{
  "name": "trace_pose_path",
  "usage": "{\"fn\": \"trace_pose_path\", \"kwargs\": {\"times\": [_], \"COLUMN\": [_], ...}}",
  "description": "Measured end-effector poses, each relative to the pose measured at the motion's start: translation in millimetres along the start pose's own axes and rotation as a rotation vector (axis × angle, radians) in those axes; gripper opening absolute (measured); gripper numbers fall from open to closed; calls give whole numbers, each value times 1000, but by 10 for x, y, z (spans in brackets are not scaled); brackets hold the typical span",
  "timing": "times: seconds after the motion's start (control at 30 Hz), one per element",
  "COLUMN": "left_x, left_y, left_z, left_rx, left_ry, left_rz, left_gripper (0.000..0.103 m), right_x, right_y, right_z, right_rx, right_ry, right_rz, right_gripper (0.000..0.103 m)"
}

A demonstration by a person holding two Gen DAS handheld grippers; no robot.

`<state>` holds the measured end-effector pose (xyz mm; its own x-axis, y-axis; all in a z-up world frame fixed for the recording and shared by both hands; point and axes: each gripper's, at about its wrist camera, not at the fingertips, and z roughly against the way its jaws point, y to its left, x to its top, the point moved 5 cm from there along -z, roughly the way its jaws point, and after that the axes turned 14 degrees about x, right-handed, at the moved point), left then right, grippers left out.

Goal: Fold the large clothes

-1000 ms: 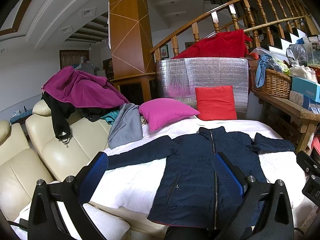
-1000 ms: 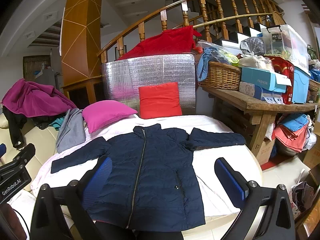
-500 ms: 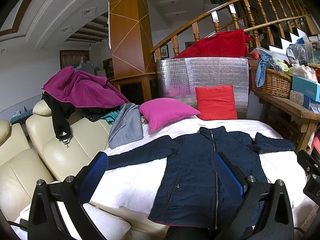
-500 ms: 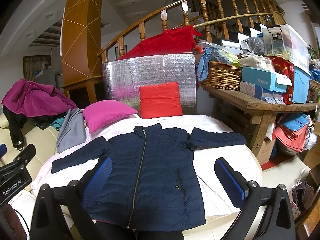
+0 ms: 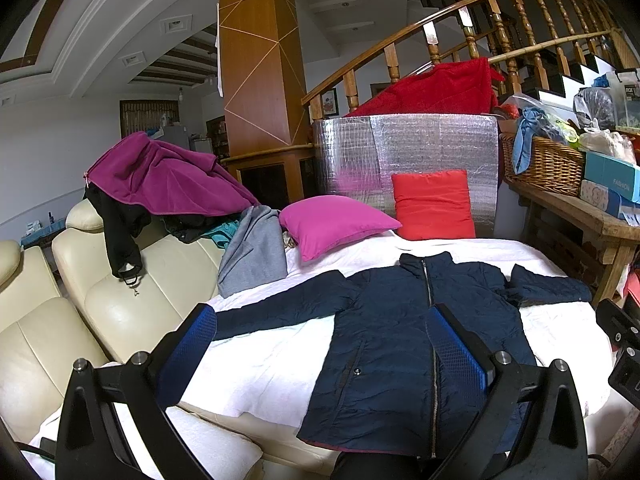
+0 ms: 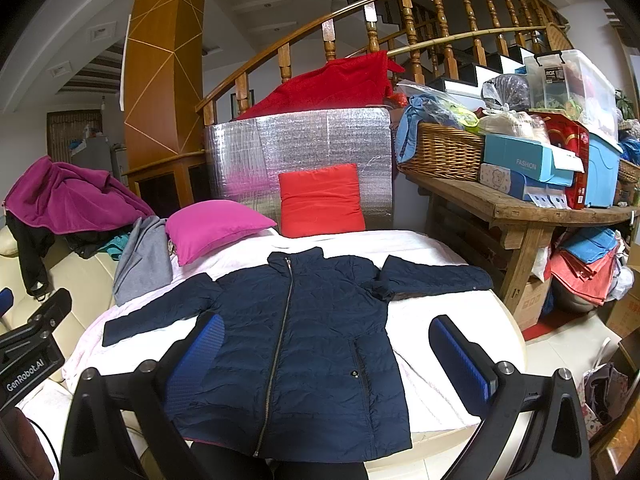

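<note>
Left tongs [image 5: 320,332] and right tongs [image 6: 330,344] both spread wide, grasping nothing, held above the near hem; navy jacket [image 6: 296,332] lies flat, zipped, sleeves outstretched, on the white-covered bed [image 6: 436,312]. Pink pillow [image 6: 216,226] and red cushion [image 6: 320,200] sit beyond the collar.

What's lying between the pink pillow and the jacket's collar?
Nothing: in the right wrist view, only bare white sheet separates the pink pillow from the collar of the navy jacket. The left wrist view shows the same.
</note>
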<state>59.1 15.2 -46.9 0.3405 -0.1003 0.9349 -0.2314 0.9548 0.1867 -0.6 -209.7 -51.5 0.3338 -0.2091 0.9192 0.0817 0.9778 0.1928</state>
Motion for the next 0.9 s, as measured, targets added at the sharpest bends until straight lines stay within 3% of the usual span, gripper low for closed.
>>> {"fn": "trace_pose_path", "kwargs": {"times": [0.4, 0.6, 0.8, 0.9], "left_x": [43, 92, -9, -278], "left_y": [-16, -148, -606, -1054], "left_z": [-99, -333, -1124, -1794], "left_rx": [12, 27, -20, -30], "left_ry": [14, 32, 187, 344], "left_rz": [-1, -22, -59, -135], "left_gripper": [103, 103, 103, 103], "right_x": [42, 118, 179, 163], "right_y": [-16, -95, -541, -1031], "right_z": [-43, -225, -637, -968], "right_rx": [2, -2, 7, 40], "right_ry": [7, 19, 56, 86], "right_rz": [0, -13, -102, -200], "right_gripper": [103, 103, 103, 103]}}
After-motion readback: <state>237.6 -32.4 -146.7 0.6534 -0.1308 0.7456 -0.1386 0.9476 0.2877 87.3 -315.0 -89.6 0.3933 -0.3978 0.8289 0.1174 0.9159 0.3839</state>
